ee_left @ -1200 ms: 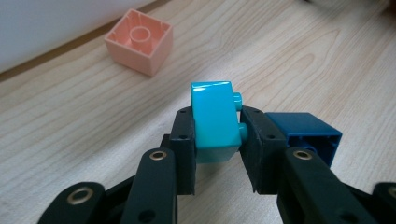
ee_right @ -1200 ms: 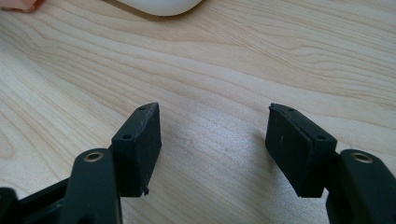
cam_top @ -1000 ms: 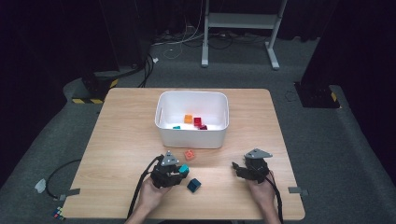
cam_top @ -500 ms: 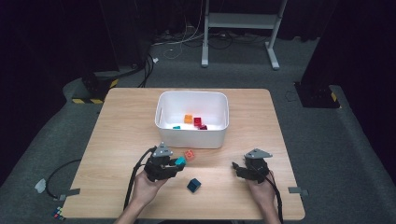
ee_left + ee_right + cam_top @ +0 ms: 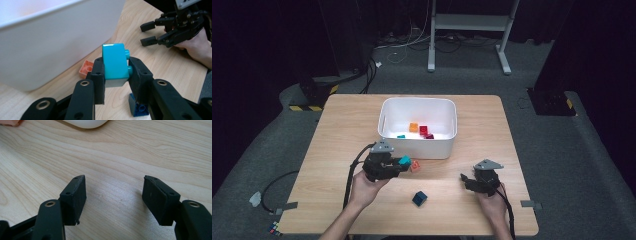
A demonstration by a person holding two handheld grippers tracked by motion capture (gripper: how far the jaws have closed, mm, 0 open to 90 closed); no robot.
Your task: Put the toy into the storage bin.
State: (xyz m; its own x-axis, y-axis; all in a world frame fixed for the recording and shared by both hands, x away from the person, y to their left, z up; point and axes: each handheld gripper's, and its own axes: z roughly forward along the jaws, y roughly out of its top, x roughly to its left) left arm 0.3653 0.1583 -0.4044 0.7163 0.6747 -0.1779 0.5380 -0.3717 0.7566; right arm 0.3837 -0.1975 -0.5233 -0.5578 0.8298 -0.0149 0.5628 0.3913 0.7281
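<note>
Turquoise plastic marks the piece in hand: a small turquoise brick [image 5: 113,63] sits clamped between the two black jaws of the left tongs [image 5: 115,71], its studs turned toward the jaw on the right of the left gripper view. In the high view the same brick [image 5: 404,160] shows at the tip of the left tongs [image 5: 398,164], lifted clear of the wooden table [image 5: 337,145] and just in front of the near wall of the white bin [image 5: 418,146].

Below and beside the held brick, an orange brick [image 5: 86,69] lies on the table close to the bin's wall [image 5: 50,47]; in the high view it [image 5: 415,166] rests just right of the left tongs. A dark blue brick [image 5: 137,108] lies on the table beneath the jaws, seen in the high view [image 5: 419,198] between the two hands, nearer the table's front edge.

Inside the bin lie an orange piece [image 5: 413,127], a red piece [image 5: 424,130] and a teal piece [image 5: 401,136].

The right tongs [image 5: 114,196] rest low over bare wood with jaws spread apart and nothing between them. In the high view they [image 5: 467,181] sit well to the right of the blue brick.
</note>
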